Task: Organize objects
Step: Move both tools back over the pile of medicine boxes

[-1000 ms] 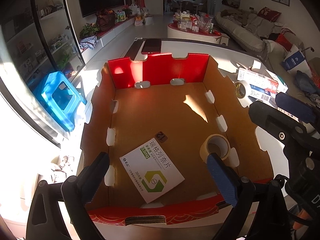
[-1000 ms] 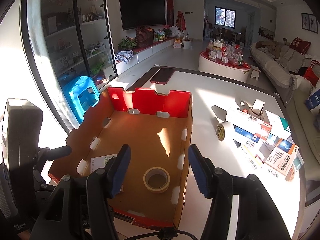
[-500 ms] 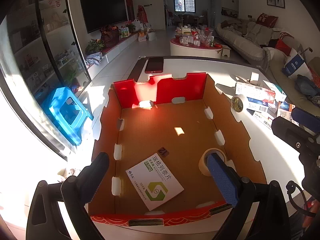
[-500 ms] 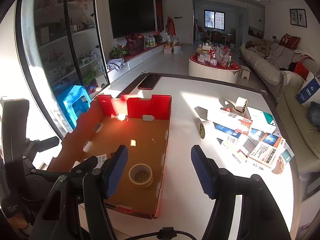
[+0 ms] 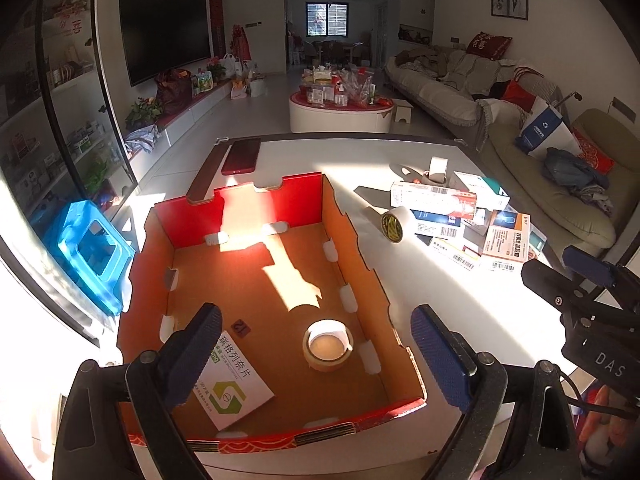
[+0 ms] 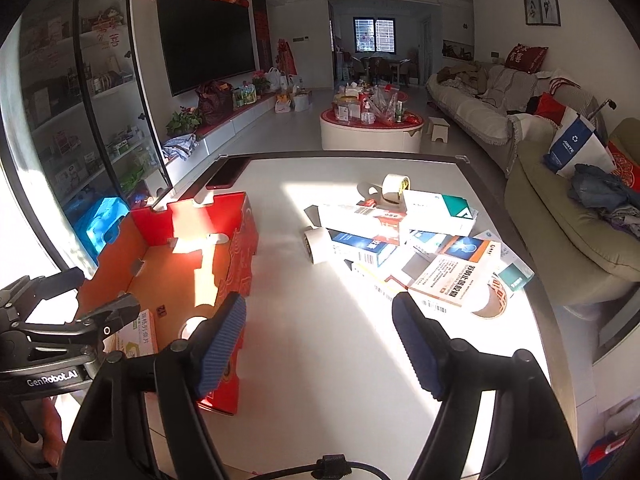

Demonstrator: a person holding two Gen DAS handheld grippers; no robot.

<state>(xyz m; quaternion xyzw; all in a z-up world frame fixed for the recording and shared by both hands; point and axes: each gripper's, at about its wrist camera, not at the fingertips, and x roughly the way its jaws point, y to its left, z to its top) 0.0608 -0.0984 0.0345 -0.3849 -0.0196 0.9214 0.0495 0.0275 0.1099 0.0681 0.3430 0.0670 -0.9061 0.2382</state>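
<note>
**Right gripper swings toward the pile, box already holds two**

Look at the heap of medicine boxes [image 6: 404, 240] on the white table [image 6: 320, 360]: it lies ahead and to the right of the right gripper [image 6: 320, 336], far side of the bare tabletop, with an orange-and-white carton [image 6: 460, 276] nearest those fingers, its long side running diagonally away. A white tape roll [image 6: 318, 244] leans at the pile's left edge. That gripper's jaws are opening, nothing between them. It's clearly the nearer hand to the pile, I'd say.

Over on the left, the red cardboard box [image 5: 264, 200] sits open. Inside, near end: a white-and-green medicine box [image 5: 236, 380] lying flat, and a beige tape roll [image 5: 328, 345] flat just right of it, apart. The left gripper [image 5: 316, 356] hangs above them, spread wide and empty.
</note>
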